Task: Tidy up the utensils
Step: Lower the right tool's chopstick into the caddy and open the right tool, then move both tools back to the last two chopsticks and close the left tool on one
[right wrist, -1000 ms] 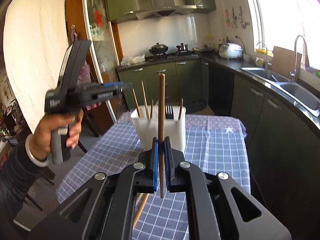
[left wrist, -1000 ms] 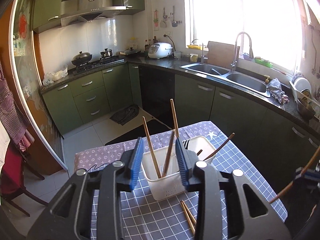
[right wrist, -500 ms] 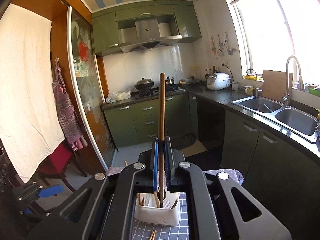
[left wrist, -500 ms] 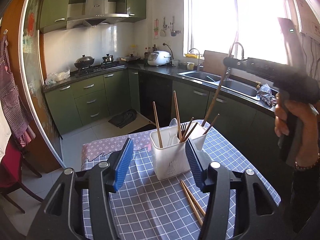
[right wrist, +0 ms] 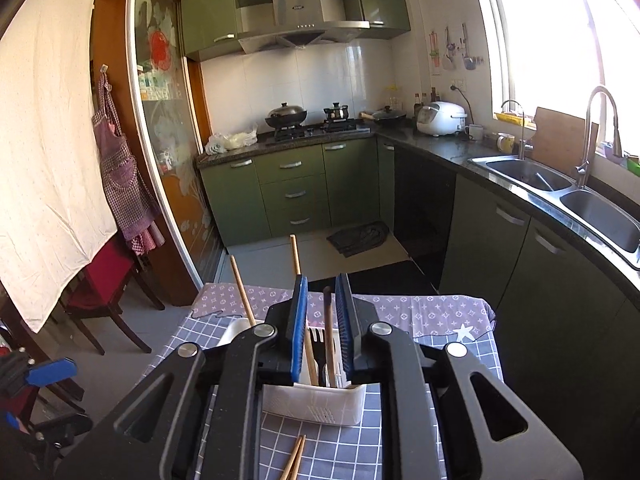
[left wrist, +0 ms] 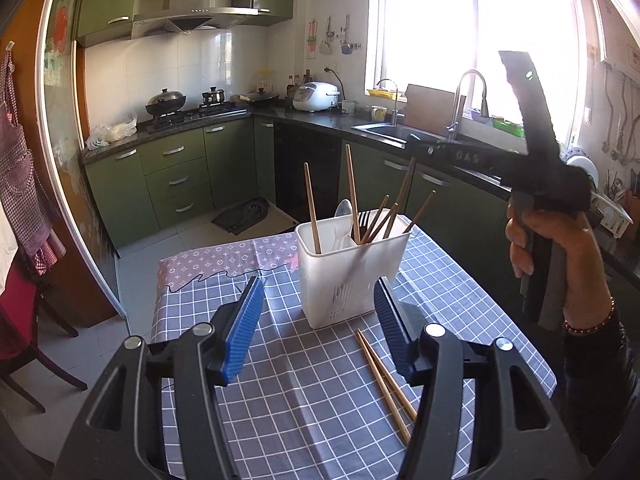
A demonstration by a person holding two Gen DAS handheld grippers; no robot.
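Observation:
A white utensil holder (left wrist: pixel 352 272) stands on the checked tablecloth (left wrist: pixel 304 380) and holds several wooden chopsticks (left wrist: pixel 352 196), a white spoon (left wrist: pixel 343 216) and a black fork. Two loose chopsticks (left wrist: pixel 384 376) lie on the cloth in front of it. My left gripper (left wrist: pixel 320 320) is open and empty, just in front of the holder. My right gripper (right wrist: pixel 322 316) is open above the holder (right wrist: pixel 316 400); a dark chopstick (right wrist: pixel 328 332) stands in the holder between its jaws, untouched. The right gripper also shows in the left wrist view (left wrist: pixel 416 148), above the holder.
The table's far edge has a purple patterned strip (left wrist: pixel 228 260). Green cabinets, a stove with pots (left wrist: pixel 168 100) and a sink (right wrist: pixel 560 184) line the kitchen behind. A red chair (right wrist: pixel 104 280) stands left of the table.
My right gripper has come down over the holder and opened, letting go of the dark chopstick, which now stands in the holder. My left gripper has drawn back slightly and stays open.

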